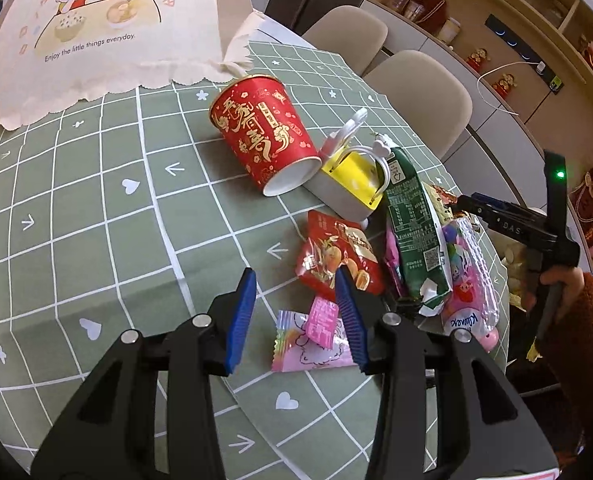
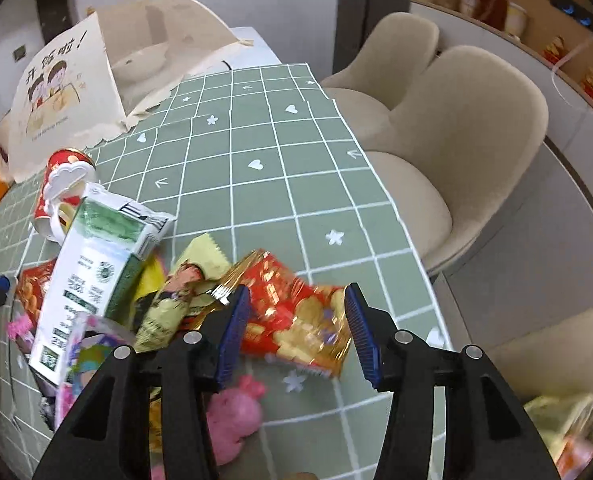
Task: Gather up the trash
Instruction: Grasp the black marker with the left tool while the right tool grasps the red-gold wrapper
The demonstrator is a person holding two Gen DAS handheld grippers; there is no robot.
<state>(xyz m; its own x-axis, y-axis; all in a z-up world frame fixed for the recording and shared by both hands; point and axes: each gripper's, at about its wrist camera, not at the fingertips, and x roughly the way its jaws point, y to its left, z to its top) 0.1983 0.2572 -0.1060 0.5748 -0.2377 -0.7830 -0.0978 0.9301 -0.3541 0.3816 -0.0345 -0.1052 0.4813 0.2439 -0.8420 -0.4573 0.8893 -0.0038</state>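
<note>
**Both grippers poised over the wrapper pile**

Our left gripper (image 1: 296, 312) hangs released above the green checked tabletop (image 1: 96, 200), its blue pads apart with nothing pressed between them; a small pink candy wrapper (image 1: 312, 340) lies flat on the cloth below and between the fingers, and a red snack packet (image 1: 336, 260) sits just beyond the right finger. Our right gripper (image 2: 296, 332) is also released, jaws spread wide over a red-and-gold biscuit packet (image 2: 296, 320) that lies between the pads without either one pressing on it.

We see the trash heaped near the tabletop's right edge: a green snack bag (image 1: 412, 232), a pink tissue pack (image 1: 468, 280) and the wrappers touching one another. A red paper cup (image 1: 264, 136) lies tipped on its side toward the middle, its base against a yellow-and-white box (image 1: 348, 180). In the right wrist view a green-and-white carton (image 2: 92, 264) leans over the heap, and a pink toy (image 2: 236, 412) rests at the near edge. At the far-left corner stands a paper bag (image 1: 96, 28) printed with cartoon children. Beige chairs (image 2: 456, 152) stand along the right edge.
</note>
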